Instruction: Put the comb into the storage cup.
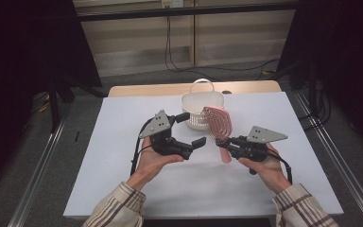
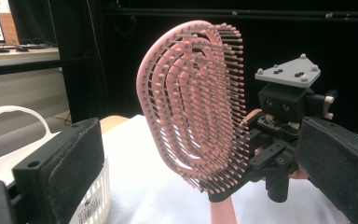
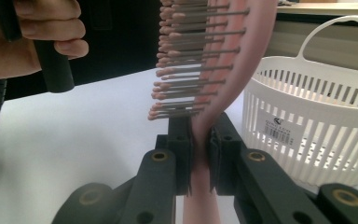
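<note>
A pink hairbrush (image 1: 219,124) with rows of bristles stands upright above the white table cover (image 1: 123,123). My right gripper (image 1: 223,143) is shut on its neck, just under the bristled head (image 3: 200,140); the handle hangs down below the jaws. The brush head (image 2: 193,116) faces my left gripper (image 1: 191,131), whose jaws stand wide apart with nothing between them, a short way to the brush's left. In the left gripper view the right gripper (image 2: 242,177) holds the brush from behind. A white slotted basket (image 1: 199,109) with a handle stands just behind the brush.
The basket (image 3: 307,126) is close beside the brush on the right of the right gripper view. The person's left hand (image 3: 32,32) shows at its upper left. Dark frame rails run along both sides of the table.
</note>
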Demonstrator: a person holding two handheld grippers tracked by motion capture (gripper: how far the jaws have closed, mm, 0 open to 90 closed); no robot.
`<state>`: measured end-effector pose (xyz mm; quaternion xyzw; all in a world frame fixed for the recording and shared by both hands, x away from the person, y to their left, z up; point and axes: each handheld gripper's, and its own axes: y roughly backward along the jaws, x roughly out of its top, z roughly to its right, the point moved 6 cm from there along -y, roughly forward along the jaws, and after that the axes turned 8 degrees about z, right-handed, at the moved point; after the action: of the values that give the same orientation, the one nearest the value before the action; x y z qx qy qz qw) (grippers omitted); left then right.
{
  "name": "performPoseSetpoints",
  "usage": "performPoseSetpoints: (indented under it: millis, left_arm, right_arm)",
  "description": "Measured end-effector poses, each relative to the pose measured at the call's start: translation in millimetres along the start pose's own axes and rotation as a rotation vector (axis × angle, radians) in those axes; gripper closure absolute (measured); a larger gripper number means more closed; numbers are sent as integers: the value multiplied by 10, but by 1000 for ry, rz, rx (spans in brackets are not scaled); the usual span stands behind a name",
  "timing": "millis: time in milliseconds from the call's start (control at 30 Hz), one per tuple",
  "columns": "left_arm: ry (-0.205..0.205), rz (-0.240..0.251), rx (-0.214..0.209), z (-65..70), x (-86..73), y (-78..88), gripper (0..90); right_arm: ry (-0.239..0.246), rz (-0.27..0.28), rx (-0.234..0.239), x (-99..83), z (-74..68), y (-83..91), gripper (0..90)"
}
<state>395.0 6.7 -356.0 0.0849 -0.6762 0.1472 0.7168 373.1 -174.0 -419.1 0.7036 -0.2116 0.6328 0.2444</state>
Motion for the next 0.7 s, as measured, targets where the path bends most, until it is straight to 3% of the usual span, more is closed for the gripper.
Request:
performPoseSetpoints:
  millis: [500,700]
  left_arm:
    - [-15,-26,-31,58,-14,-7,18]
    - [-26,-23,-37,49,6,9,18]
  right_arm:
    - [-3,24,71,3,-98,-37,821]
    - [1,34,133,12,-191,-56,821]
